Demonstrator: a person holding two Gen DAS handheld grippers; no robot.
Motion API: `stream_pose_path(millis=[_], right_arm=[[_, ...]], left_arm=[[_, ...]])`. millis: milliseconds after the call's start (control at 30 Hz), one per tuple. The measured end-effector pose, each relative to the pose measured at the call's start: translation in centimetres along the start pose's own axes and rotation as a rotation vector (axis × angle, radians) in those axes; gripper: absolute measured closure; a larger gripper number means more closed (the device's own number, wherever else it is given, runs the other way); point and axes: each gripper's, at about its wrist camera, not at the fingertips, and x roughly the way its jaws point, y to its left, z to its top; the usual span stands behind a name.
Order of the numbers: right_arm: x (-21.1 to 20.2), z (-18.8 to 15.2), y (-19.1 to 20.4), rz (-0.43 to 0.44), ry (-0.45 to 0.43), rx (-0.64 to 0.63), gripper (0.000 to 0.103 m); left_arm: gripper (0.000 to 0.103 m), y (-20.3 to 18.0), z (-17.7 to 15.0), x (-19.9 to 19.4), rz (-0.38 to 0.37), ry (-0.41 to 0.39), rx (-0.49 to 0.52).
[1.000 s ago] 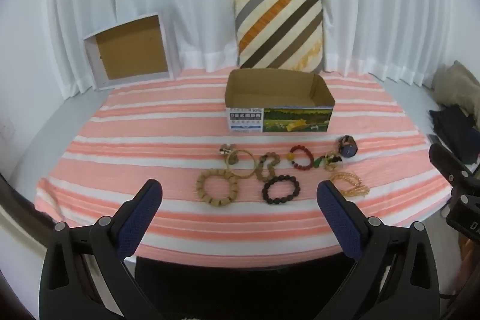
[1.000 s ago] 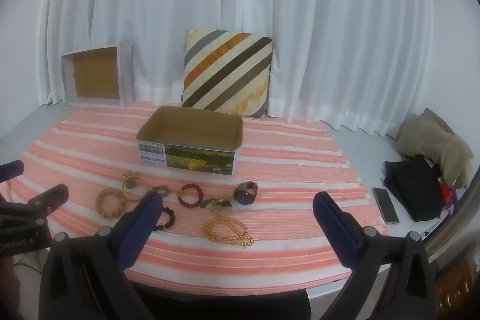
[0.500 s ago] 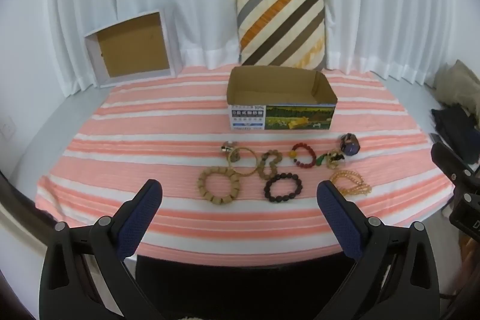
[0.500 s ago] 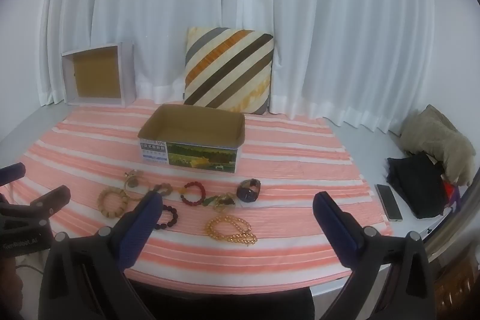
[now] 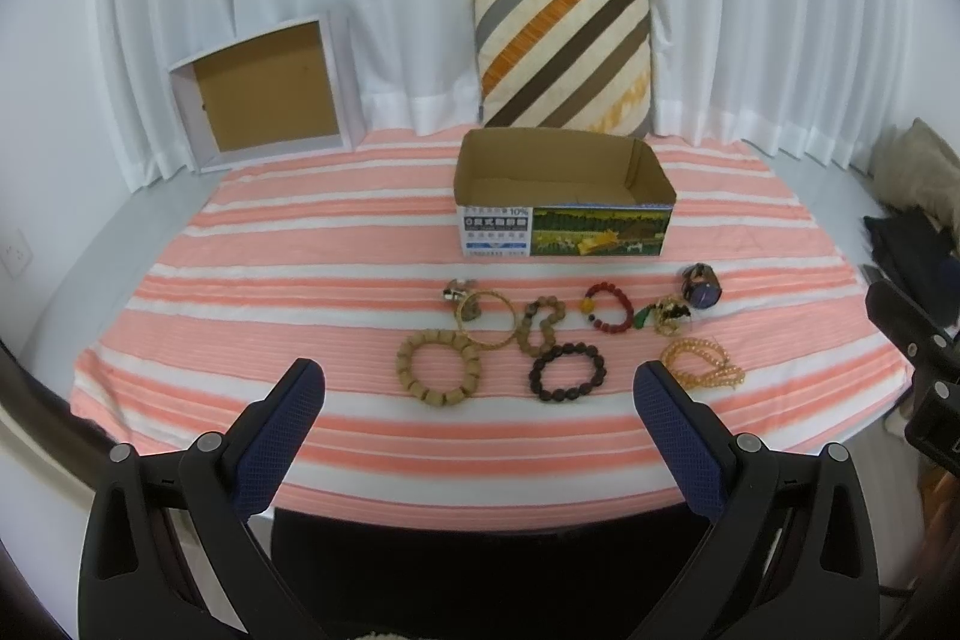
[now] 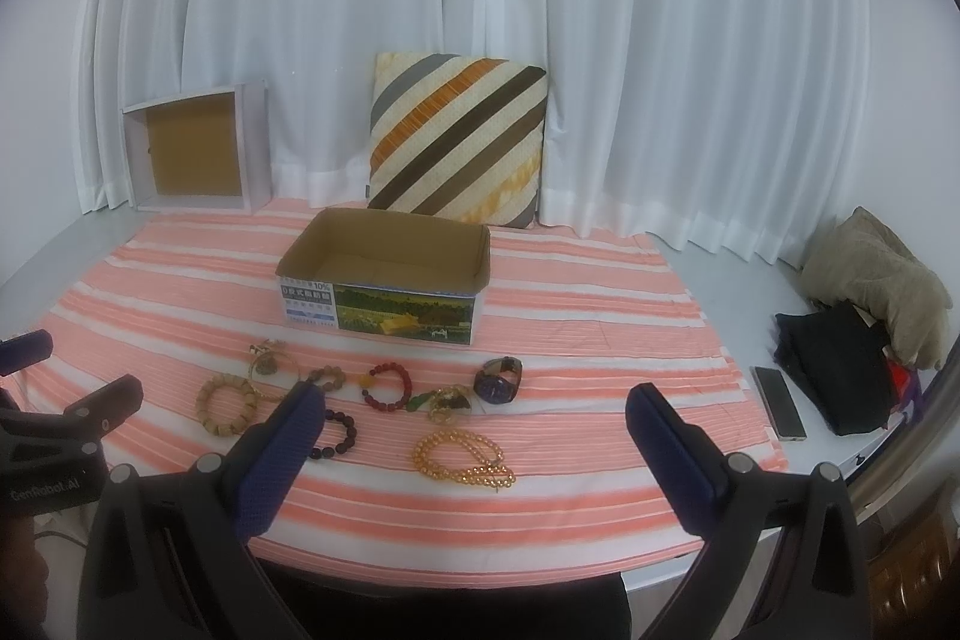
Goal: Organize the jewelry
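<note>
A pink-and-white striped cloth (image 5: 300,292) covers the table, with an open cardboard box (image 5: 564,196) standing empty near its middle, long axis running left to right. Both grippers hover level over the near edge, pointing forward at the box: the left gripper (image 5: 477,394) is spread wide and holds nothing, and the right gripper (image 6: 474,415) is likewise released and empty. Between box and grippers the jewelry lies flat in a loose left-right row: a tan wooden bracelet (image 5: 438,367), a dark bead bracelet (image 5: 567,372), a red bead bracelet (image 6: 387,387), an amber bead strand (image 6: 462,457) stretched sideways, and a watch (image 6: 498,380) farthest right.
</note>
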Motion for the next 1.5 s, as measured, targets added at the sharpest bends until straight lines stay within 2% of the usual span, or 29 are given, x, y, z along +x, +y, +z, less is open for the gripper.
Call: stream_pose_path(millis=[1500], right_arm=[[0.16, 0.04, 0.14, 0.001, 0.009, 0.001, 0.001]], left_arm=[[0.000, -0.29, 0.22, 0.64, -0.004, 0.032, 0.012]])
